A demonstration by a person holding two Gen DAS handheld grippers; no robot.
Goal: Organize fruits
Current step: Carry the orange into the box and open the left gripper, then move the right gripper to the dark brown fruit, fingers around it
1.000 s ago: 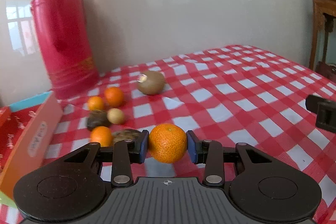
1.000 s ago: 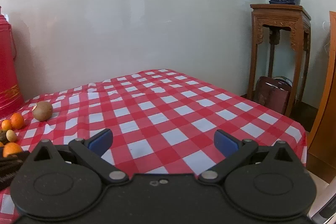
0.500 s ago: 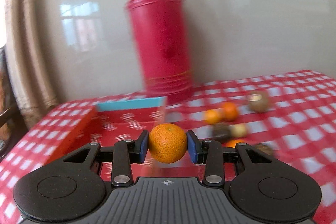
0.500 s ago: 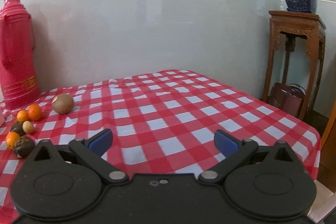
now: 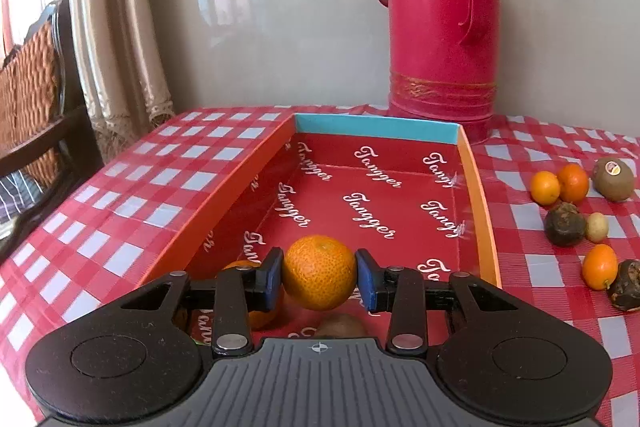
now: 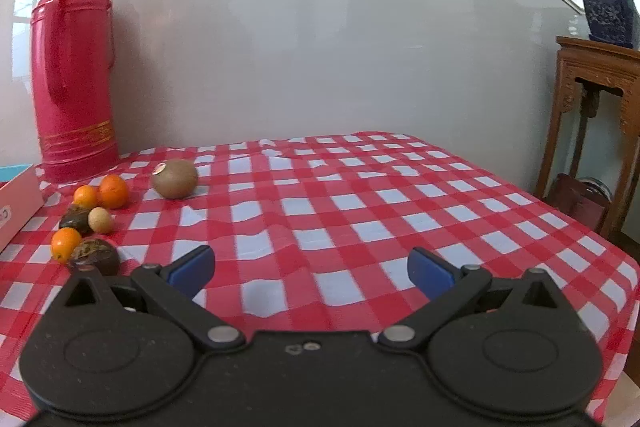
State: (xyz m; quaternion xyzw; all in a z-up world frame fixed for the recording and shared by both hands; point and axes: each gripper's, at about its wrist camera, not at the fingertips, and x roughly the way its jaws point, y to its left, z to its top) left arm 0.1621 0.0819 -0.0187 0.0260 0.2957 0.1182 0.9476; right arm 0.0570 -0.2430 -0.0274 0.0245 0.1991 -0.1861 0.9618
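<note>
Orange mandarin (image 5: 319, 271) pinched in my left gripper (image 5: 319, 279), hovering over red box (image 5: 476, 195). Placing step, I judge; next: lower, release beside fruit inside. Right gripper (image 6: 312, 273) spread, idle.

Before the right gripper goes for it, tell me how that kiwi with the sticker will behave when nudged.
The kiwi is egg-shaped and lies on its side on the tablecloth, so a nudge would probably roll it in a wobbling curve. Its skin looks matte and fuzzy, so the fingers should grip without much slipping. It sits apart from the small oranges, so it likely won't knock them.
</note>
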